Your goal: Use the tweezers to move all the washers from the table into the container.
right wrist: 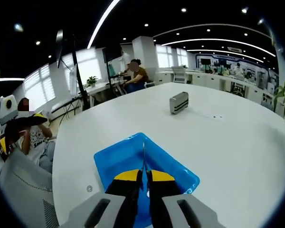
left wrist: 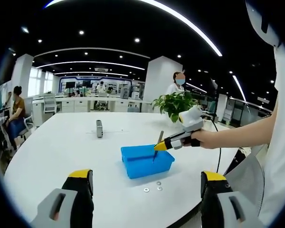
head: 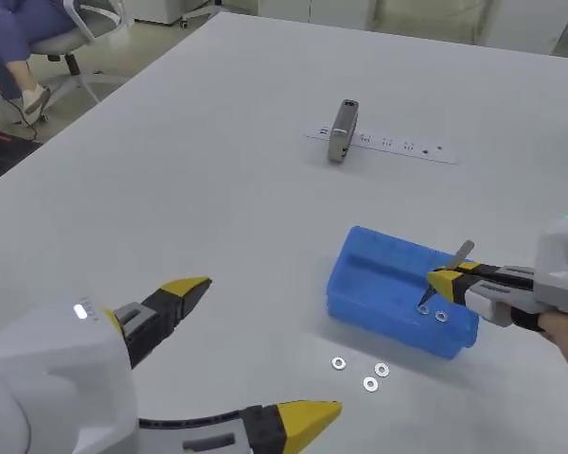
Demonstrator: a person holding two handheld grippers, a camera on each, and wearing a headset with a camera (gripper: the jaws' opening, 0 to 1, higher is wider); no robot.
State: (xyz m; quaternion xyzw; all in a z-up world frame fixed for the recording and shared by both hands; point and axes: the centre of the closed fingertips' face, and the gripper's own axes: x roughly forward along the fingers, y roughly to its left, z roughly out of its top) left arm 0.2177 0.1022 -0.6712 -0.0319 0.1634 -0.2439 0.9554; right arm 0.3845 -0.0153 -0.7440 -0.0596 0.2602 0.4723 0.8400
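Note:
A blue container [head: 388,284] sits on the white table [head: 218,189], with two washers [head: 441,316] inside it. My right gripper [head: 442,276] is shut on metal tweezers [head: 462,253], whose tips point down into the container beside a washer. Three washers [head: 370,383] lie on the table just in front of the container. My left gripper [head: 256,350] hovers open at the near left, holding nothing. From the left gripper view, the container [left wrist: 137,164], the loose washers [left wrist: 146,190] and the right gripper [left wrist: 162,145] lie ahead. The right gripper view looks down the tweezers [right wrist: 143,152] into the container [right wrist: 118,159].
A silver box-shaped device [head: 342,130] stands on a white power strip [head: 398,146] farther back. A person sits on an office chair [head: 85,24] beyond the table's far left edge. A potted plant [left wrist: 173,103] and other desks stand behind.

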